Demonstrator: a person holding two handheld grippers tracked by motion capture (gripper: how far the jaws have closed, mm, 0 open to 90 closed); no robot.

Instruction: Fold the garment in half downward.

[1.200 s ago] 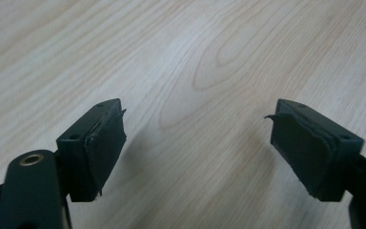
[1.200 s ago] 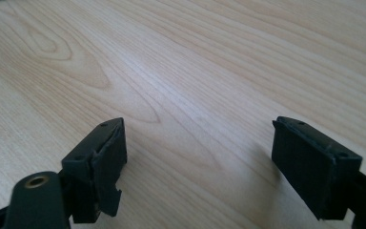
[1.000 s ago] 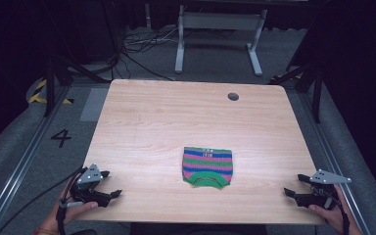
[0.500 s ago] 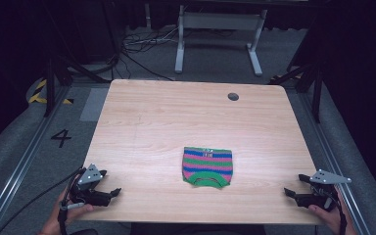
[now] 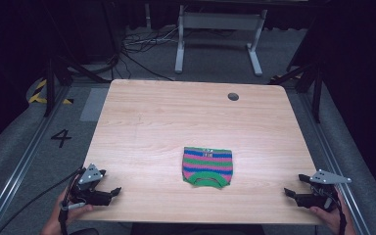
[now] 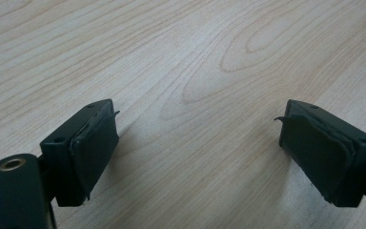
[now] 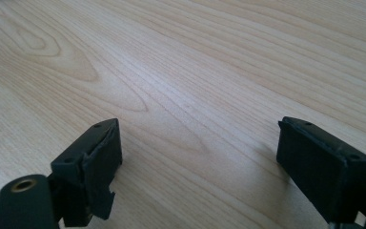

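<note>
A small folded knitted garment [image 5: 207, 167] with pink, green and blue stripes lies flat on the wooden table [image 5: 176, 127], near the front middle. My left gripper [image 5: 113, 192] rests at the table's front left corner, held by a hand, its jaws open over bare wood [image 6: 198, 143]. At the front right corner sits my right gripper [image 5: 289, 193], also open with nothing between its jaws [image 7: 198, 157]. Both grippers are well apart from the garment.
A round cable hole [image 5: 233, 96] sits near the table's far right edge. Beyond the table stand a white metal frame [image 5: 218, 29] and loose cables [image 5: 142, 44] on the floor. A number 4 mark [image 5: 61, 138] lies on the floor at left.
The left gripper has shifted slightly backward and down toward the table's front edge. The right gripper and the garment have not moved.
</note>
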